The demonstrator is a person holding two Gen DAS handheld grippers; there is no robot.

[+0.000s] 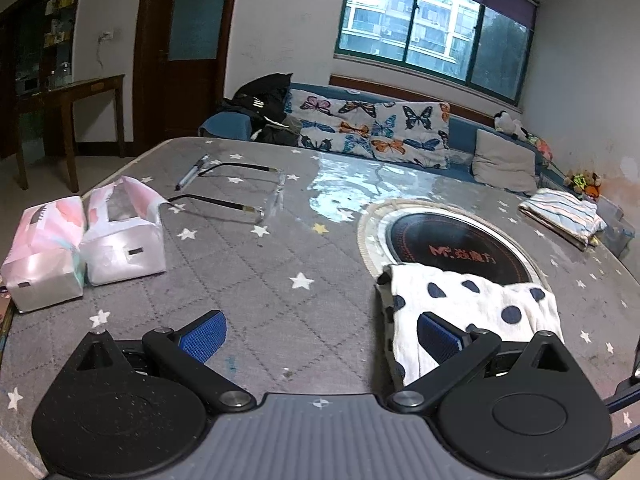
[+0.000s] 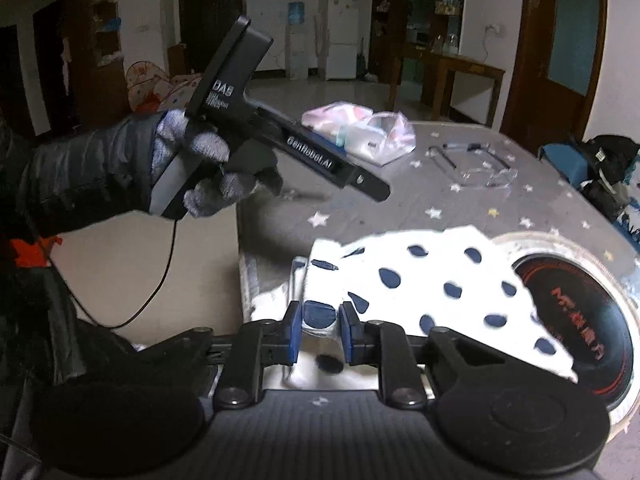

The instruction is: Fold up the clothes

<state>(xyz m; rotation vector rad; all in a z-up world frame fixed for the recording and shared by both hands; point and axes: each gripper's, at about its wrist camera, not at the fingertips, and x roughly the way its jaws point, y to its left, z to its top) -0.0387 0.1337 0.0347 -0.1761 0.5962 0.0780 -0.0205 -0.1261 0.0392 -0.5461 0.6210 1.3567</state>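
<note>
A white garment with dark blue dots [image 1: 472, 308] lies folded on the grey star-patterned table [image 1: 256, 272], partly over a round black hob. My left gripper [image 1: 320, 338] is open and empty, raised above the table; its right finger is over the garment's left edge. In the right wrist view the same garment [image 2: 432, 280] lies at the table's near edge. My right gripper [image 2: 319, 334] is shut on a fold of the garment's near edge. The left gripper also shows in the right wrist view [image 2: 376, 190], held in a gloved hand above the table's left edge.
Two tissue packs [image 1: 80, 240], a pair of glasses [image 1: 240, 192] and a pen [image 1: 192, 172] lie at the table's left. A folded striped cloth [image 1: 564, 212] sits at the far right. The round hob [image 1: 460, 248] is set in the table. A sofa stands behind.
</note>
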